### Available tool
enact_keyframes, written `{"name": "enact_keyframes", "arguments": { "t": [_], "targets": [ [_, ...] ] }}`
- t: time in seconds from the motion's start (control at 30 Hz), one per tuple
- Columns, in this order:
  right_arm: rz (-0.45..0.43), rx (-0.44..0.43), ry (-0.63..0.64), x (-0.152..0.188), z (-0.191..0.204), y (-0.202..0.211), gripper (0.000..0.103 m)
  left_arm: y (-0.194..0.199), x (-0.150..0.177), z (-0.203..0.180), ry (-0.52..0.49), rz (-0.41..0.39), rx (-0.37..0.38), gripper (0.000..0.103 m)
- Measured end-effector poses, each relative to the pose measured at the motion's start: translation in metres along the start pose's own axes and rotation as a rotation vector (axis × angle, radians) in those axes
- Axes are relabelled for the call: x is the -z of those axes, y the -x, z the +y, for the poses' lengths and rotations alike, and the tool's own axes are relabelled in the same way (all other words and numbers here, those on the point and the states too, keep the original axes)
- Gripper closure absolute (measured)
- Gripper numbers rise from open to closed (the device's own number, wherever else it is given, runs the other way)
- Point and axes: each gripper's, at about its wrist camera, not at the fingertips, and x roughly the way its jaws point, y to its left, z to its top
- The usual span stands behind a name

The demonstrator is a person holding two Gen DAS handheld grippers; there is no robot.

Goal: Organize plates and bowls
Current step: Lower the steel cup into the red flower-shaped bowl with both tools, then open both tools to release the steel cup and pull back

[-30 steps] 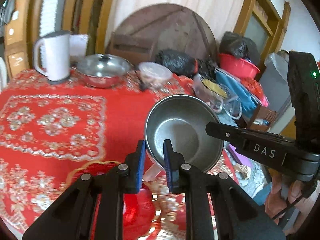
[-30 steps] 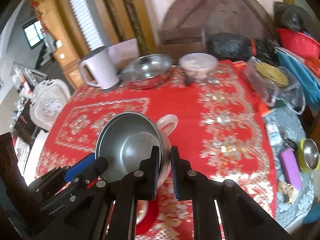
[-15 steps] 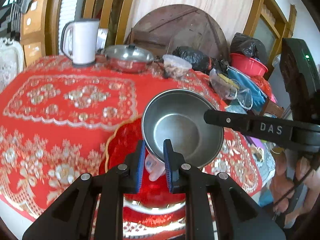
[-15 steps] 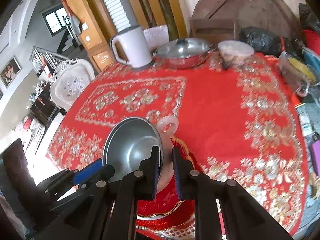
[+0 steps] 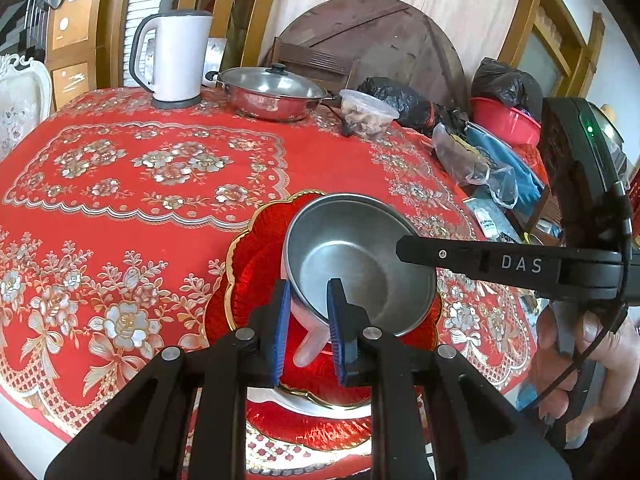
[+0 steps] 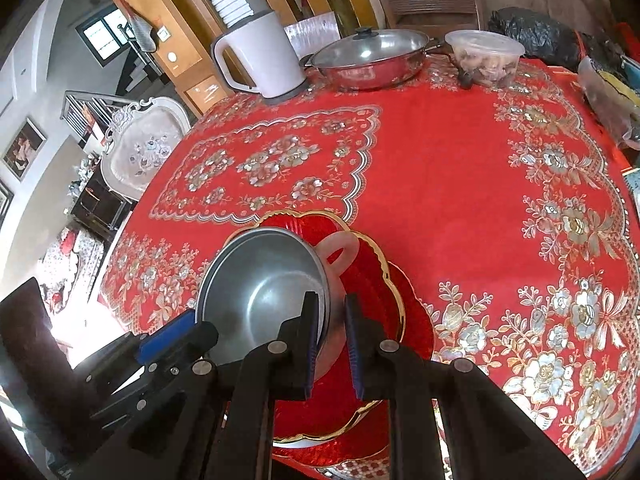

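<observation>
Both grippers, left gripper (image 5: 306,320) and right gripper (image 6: 332,332), clamp the light, rigid, slippery steel bowl (image 5: 360,264) at its rim, six o'clock, above the red plate (image 5: 248,264).

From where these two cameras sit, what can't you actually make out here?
- Underside of the steel bowl, both views: hidden by the bowl, so contact with the red plate is unclear.
- Plate's near edge, both views: covered by the left gripper and right gripper.
- Plastic tub contents: too small.
- Clutter past the table's right edge, left view: partly cut off.
</observation>
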Motion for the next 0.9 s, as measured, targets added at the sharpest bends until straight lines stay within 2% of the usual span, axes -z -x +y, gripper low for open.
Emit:
{"name": "enact_keyframes", "arguments": {
  "t": [0.5, 0.57, 0.7, 0.9],
  "targets": [
    [0.005, -0.005, 0.016, -0.002, 0.001, -0.004, 0.085, -0.003, -0.001, 0.003, 0.000, 0.013, 0.026, 0.084],
    [0.001, -0.006, 0.030, -0.002, 0.004, -0.001, 0.079, -0.002, -0.002, 0.003, 0.001, 0.014, 0.036, 0.081],
    [-0.020, 0.002, 0.055, -0.002, 0.010, 0.006, 0.073, 0.002, -0.002, 0.003, 0.001, 0.002, 0.042, 0.056],
    [-0.065, 0.010, 0.084, 0.003, 0.010, 0.022, 0.071, 0.009, -0.003, 0.006, 0.003, -0.021, 0.044, 0.055]
  ]
}}
